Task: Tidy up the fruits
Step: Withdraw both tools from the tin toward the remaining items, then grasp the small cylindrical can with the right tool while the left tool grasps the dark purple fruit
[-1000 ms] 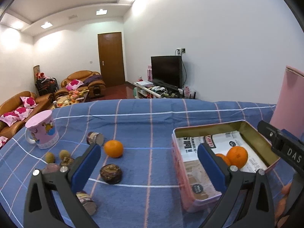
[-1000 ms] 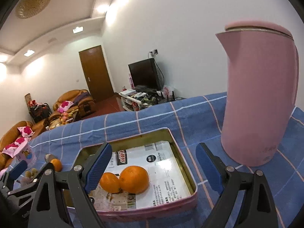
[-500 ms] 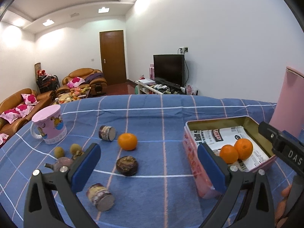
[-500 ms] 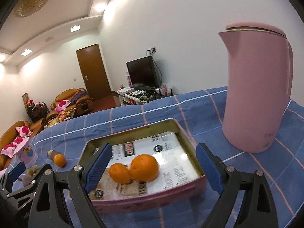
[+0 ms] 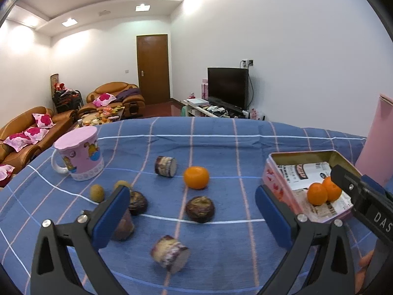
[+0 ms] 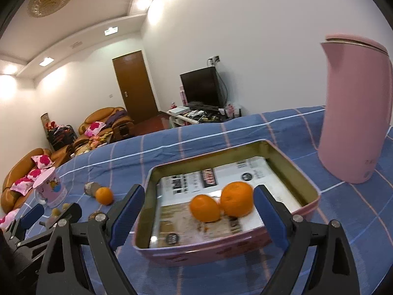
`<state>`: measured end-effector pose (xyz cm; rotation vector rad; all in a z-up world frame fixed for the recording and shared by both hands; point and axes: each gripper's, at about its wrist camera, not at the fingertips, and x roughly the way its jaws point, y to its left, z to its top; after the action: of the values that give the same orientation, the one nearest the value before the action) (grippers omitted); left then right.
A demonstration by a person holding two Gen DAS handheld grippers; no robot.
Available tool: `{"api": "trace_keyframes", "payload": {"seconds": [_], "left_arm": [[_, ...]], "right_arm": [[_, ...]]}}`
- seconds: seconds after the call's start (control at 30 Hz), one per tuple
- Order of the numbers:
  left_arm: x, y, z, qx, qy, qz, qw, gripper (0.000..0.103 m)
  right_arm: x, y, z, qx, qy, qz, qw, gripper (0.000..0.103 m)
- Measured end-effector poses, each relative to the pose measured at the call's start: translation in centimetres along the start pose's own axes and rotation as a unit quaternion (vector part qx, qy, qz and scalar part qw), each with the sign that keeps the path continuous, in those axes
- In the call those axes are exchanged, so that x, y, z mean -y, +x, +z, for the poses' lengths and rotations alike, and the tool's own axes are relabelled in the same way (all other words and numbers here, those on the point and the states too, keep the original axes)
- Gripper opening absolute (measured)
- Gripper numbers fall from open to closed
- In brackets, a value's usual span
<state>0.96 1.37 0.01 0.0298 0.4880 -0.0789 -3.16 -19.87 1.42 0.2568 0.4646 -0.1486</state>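
Holding two oranges [image 6: 221, 204], the tin [image 6: 289, 164] sits beyond both wide-open, empty grippers [image 6: 196, 211].

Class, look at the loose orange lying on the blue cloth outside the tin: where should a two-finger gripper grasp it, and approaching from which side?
Grip the orange across its widest middle, coming down from above: it is round, sits free on the cloth, and the sides look clear.

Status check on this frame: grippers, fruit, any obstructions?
Left gripper open, empty. Right gripper open, empty. Two oranges in tin; one orange on cloth. Nothing blocking it.
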Motion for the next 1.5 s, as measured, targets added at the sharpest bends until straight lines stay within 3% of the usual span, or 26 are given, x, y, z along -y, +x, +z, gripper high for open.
{"api": "trace_keyframes", "payload": {"seconds": [0.4, 0.57, 0.7, 0.8, 0.93, 1.0, 1.07, 1.13, 1.2, 1.37, 1.43, 1.5], "left_arm": [[-7.3, 1.6, 0.2, -0.022, -0.012, 0.029, 0.9993, 0.103], [-11.5, 2.9, 0.4, -0.042, -0.035, 0.066, 0.9963, 0.103], [-14.4, 3.7, 0.4, -0.063, -0.058, 0.087, 0.9925, 0.103], [-15.9, 4.2, 0.3, -0.075, -0.073, 0.096, 0.9899, 0.103], [-16.9, 4.2, 0.2, -0.079, -0.098, 0.084, 0.9885, 0.103], [-16.8, 4.3, 0.2, -0.084, -0.101, 0.065, 0.9892, 0.103], [-16.1, 4.3, 0.2, -0.090, -0.094, 0.041, 0.9906, 0.103], [-15.3, 4.3, 0.3, -0.091, -0.081, 0.025, 0.9923, 0.103], [-14.3, 4.4, 0.2, -0.096, -0.058, 0.010, 0.9937, 0.102], [-11.7, 5.0, -0.4, -0.116, -0.004, -0.013, 0.9932, 0.099], [-11.2, 5.2, -0.6, -0.125, 0.002, -0.018, 0.9920, 0.097], [-11.0, 5.6, -0.7, -0.137, 0.004, -0.028, 0.9902, 0.085]], "right_arm": [[-6.0, 0.4, -1.2, -0.008, -0.039, 0.032, 0.999, 0.091], [-8.9, 0.9, -1.9, -0.024, -0.072, 0.052, 0.996, 0.091], [-11.6, 1.3, -2.6, -0.044, -0.111, 0.075, 0.990, 0.091], [-13.7, 1.8, -3.3, -0.075, -0.138, 0.116, 0.981, 0.091], [-17.4, 3.1, -4.8, -0.120, -0.199, 0.139, 0.963, 0.090], [-18.4, 3.8, -5.4, -0.144, -0.214, 0.146, 0.955, 0.082], [-19.3, 4.8, -6.2, -0.173, -0.232, 0.143, 0.947, 0.068], [-19.7, 5.4, -6.7, -0.194, -0.238, 0.145, 0.941, 0.065], [-19.3, 5.6, -6.9, -0.201, -0.234, 0.147, 0.940, 0.064], [-18.6, 6.4, -7.0, -0.226, -0.218, 0.146, 0.938, 0.040], [-18.0, 6.3, -6.9, -0.229, -0.206, 0.147, 0.940, 0.040], [-17.5, 6.3, -6.7, -0.228, -0.192, 0.144, 0.944, 0.040]]}}
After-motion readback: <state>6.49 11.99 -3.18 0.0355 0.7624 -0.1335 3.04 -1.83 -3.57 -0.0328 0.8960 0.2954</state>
